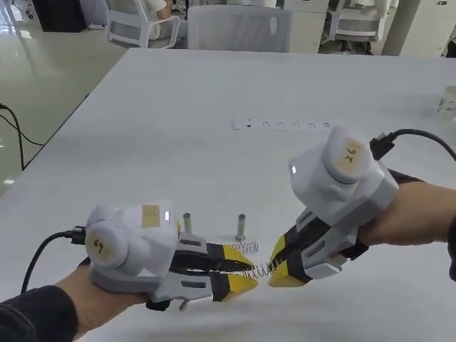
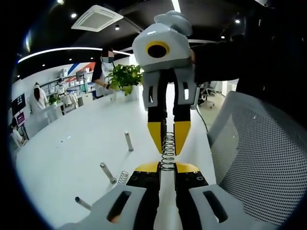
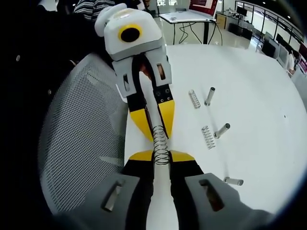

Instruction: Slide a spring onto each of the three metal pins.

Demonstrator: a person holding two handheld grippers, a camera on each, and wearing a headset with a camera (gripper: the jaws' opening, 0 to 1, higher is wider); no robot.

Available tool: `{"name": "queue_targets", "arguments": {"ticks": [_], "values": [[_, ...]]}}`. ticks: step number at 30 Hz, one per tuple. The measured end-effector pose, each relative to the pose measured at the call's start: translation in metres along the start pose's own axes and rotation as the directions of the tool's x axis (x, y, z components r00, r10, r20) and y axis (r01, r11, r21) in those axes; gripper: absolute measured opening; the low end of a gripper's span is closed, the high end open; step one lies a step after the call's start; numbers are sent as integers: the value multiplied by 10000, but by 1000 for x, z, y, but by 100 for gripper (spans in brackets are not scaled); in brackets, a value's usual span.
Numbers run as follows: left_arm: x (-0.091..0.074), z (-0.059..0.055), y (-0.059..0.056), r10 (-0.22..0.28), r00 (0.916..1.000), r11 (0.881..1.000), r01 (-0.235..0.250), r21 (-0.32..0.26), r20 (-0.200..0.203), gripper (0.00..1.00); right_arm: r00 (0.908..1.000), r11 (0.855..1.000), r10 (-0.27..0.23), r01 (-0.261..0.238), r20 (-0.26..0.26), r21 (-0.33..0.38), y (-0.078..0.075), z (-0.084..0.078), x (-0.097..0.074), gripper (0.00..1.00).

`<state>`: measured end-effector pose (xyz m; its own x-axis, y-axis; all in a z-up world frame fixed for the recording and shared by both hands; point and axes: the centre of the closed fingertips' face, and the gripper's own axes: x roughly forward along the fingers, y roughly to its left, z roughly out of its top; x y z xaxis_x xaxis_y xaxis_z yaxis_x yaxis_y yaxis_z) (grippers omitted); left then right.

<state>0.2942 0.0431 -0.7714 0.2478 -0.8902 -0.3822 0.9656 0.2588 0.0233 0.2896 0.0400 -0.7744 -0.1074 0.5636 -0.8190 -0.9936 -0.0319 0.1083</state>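
Two upright pins (image 1: 241, 227) stand just beyond your jaws, loose spring (image 1: 244, 247) lying beside one. Table (image 1: 178, 128) past them is open up to the power strip (image 1: 281, 125).

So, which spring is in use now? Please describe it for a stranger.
On the white workbench, the left hand-held gripper and right hand-held gripper meet tip to tip. The spring is pinched between their yellow tips, whereas the neighbouring spring lies loose beside a metal pin.

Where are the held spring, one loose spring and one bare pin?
held spring (image 3: 159, 143), right gripper view, on its middle coils.
loose spring (image 3: 207, 137), right gripper view, on its middle coils.
bare pin (image 3: 209, 96), right gripper view, on its mid-shaft.
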Motion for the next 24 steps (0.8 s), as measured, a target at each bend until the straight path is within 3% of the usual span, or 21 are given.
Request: {"name": "queue_targets", "arguments": {"ticks": [4,24], "values": [[1,-2,0,1,10000,10000,-1,-4,-39,7,9999,10000,-7,7,120,5,2,8,-2,13],[4,-3,1,-27,9999,10000,26,-62,-96,7,9990,9991,-224,210,-390,-370,2,22,-1,12]]}}
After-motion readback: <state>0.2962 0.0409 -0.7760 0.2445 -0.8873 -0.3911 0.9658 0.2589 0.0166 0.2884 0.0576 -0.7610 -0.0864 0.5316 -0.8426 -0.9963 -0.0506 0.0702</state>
